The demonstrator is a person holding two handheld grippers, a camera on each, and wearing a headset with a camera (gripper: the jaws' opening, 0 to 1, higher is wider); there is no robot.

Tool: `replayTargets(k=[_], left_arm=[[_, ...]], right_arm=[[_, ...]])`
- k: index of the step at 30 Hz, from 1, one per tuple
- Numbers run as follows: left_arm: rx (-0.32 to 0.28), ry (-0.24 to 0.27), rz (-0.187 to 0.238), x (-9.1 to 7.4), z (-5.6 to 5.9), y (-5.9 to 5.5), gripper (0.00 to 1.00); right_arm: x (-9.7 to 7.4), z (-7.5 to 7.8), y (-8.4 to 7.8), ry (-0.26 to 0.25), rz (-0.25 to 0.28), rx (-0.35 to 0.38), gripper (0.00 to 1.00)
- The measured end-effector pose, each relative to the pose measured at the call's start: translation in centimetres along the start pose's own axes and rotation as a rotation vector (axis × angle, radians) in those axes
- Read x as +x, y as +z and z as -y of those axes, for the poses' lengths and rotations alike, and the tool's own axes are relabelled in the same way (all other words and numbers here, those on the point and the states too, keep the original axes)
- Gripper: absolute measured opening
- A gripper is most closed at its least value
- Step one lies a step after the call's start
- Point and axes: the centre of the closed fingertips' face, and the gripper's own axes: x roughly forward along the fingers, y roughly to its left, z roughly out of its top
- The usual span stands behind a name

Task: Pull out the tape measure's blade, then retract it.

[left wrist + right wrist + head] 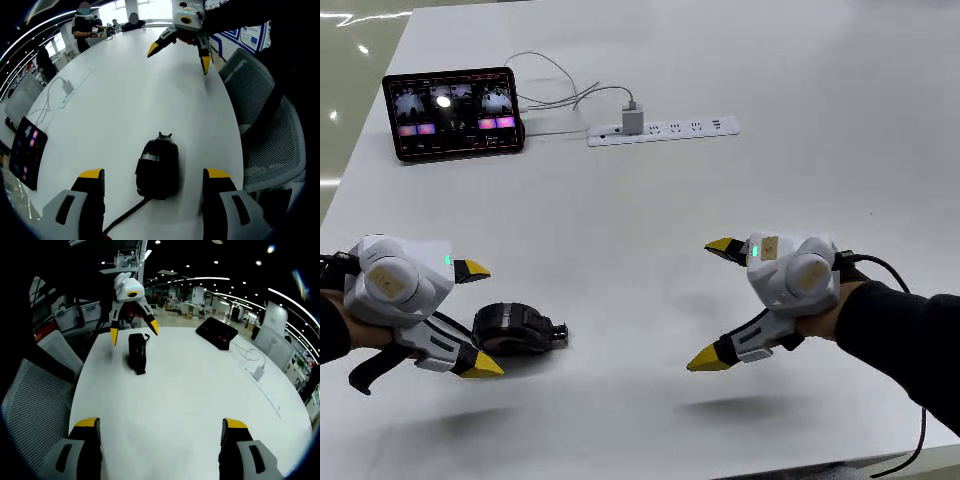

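At near left, black rounded tape measure [515, 328] is lying ungrasped within spread left gripper [480, 318]; spread right gripper [712, 302] is hovering above open white tabletop [620, 220].

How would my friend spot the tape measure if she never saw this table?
Start at the big white table, near its front left edge, where the left gripper is open. The tape measure lies between that gripper's yellow tips. It is a small, rounded black case, unlike the flat tablet and white power strip farther back.
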Motion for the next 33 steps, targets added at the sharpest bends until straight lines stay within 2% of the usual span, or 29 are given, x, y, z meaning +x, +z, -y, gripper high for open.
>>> replayTargets(k=[4,7,11,13,15,20,26,28,32,33], left_arm=[[0.001,-0.025,-0.007,0.6,0.3,0.3,0.71],[0.044,-0.025,-0.056,1.4,0.3,-0.2,0.66],[0.021,-0.037,-0.05,1.9,0.3,0.3,0.6],[0.015,-0.039,-0.05,2.0,0.4,0.6,0.58],[0.009,-0.037,-0.053,2.1,0.4,0.9,0.54],[0.031,-0.051,-0.059,2.2,0.6,1.1,0.49],[0.027,-0.072,-0.082,2.4,0.8,0.8,0.35],[0.043,-0.059,-0.083,2.4,0.5,0.8,0.31],[0.07,-0.066,-0.091,2.8,0.5,0.4,0.31],[0.073,-0.064,-0.097,2.8,0.5,0.4,0.3]], right_arm=[[1.2,-0.2,0.7,0.008,0.009,0.005,0.99],[2.2,-0.5,1.5,0.025,0.018,0.009,0.99],[3.6,-0.9,2.6,0.041,0.021,-0.006,0.99],[4.2,-0.9,3.6,0.039,0.048,0.015,0.99],[4.9,-1.2,4.1,0.062,0.044,0.008,0.99],[6.5,-1.5,5.3,0.079,0.054,0.008,0.99],[8.3,-1.9,6.2,0.094,0.051,0.006,0.99],[8.7,-2.0,6.6,0.099,0.05,0.012,0.99],[9.6,-2.4,7.0,0.111,0.046,0.009,0.98],[9.9,-2.5,7.1,0.116,0.043,0.009,0.94]])
